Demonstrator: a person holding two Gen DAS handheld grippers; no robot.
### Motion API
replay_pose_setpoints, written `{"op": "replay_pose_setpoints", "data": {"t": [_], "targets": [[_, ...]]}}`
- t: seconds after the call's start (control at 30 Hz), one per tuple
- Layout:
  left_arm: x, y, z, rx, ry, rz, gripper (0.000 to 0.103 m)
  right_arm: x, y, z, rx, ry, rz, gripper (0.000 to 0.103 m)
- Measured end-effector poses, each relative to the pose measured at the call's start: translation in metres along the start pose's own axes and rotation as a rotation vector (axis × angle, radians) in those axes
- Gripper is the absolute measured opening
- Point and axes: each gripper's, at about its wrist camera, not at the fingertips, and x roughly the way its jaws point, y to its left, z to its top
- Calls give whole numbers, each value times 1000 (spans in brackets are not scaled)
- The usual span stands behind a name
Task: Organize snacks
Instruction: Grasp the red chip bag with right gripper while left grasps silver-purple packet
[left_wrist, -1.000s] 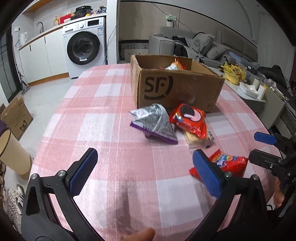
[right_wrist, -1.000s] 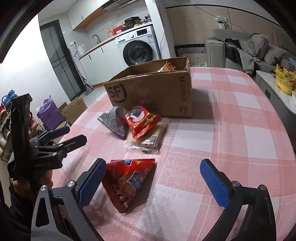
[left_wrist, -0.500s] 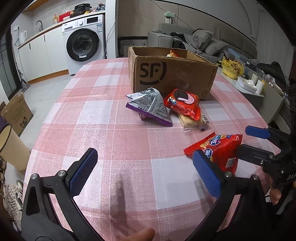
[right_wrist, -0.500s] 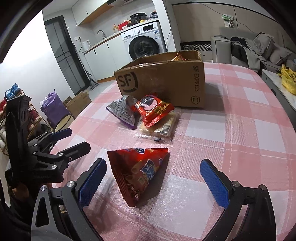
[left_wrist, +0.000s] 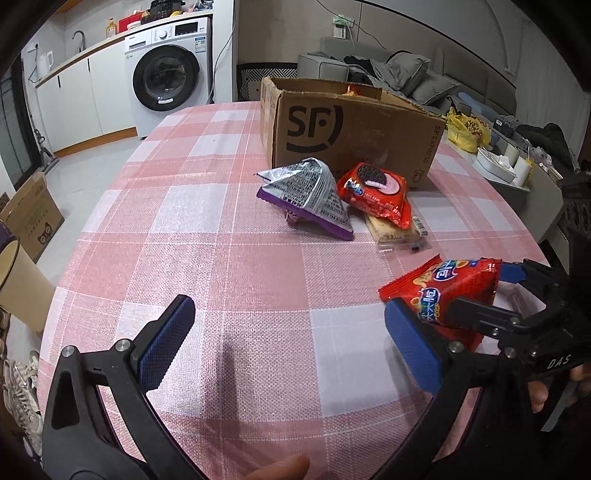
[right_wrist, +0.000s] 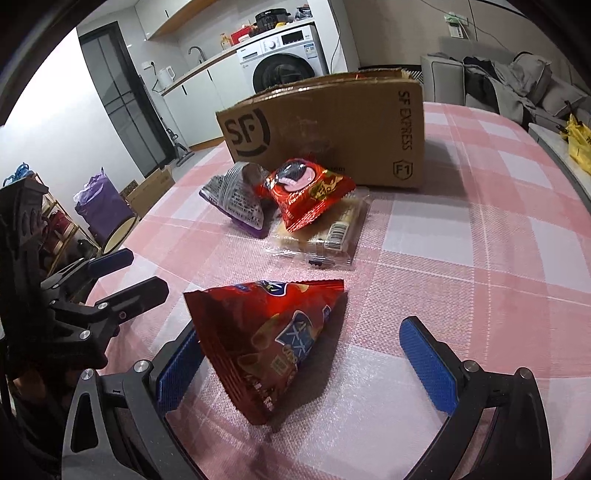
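**Right tool closes in around the red snack bag**

The right tool (right_wrist: 303, 358) stands wide, and the red snack bag (right_wrist: 273, 339) now lies between its blue pads: the left pad (right_wrist: 177, 369) is touching or just beside the bag's edge, the right pad (right_wrist: 428, 365) is well apart from it. A second ago the bag lay ahead of the tool; the tool has moved forward until the bag fills the gap. Nothing is gripped yet. By my judgement the next step is to close on the bag and carry it to the cardboard box (right_wrist: 332, 125), which stands far ahead with its top open.

Ahead of the bag, between it and the box, lie the silver-purple bag (right_wrist: 236, 199), the red cookie pack (right_wrist: 306, 188) and the clear-wrapped biscuits (right_wrist: 325, 236) under it.

The left tool (left_wrist: 288, 339) also stands wide and empty over the checked worktop (left_wrist: 221, 258), having drawn back towards the near edge; the red bag is just beside its right pad.
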Motion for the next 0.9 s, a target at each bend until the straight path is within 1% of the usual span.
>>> {"op": "replay_pose_setpoints", "data": {"t": [0.2,0.4,0.73,0.9], "targets": [[13,3,0,-5,21,-1,102,12,6,3,-24,12,-29,103],[26,5,4,-12,38,-4,102,20,4,9,-49,24,-88,103],[44,10,15,-23,60,-13,102,21,-21,16,-39,32,-167,103],[53,9,21,-23,69,-9,102,17,-36,15,-37,36,-186,103]]}}
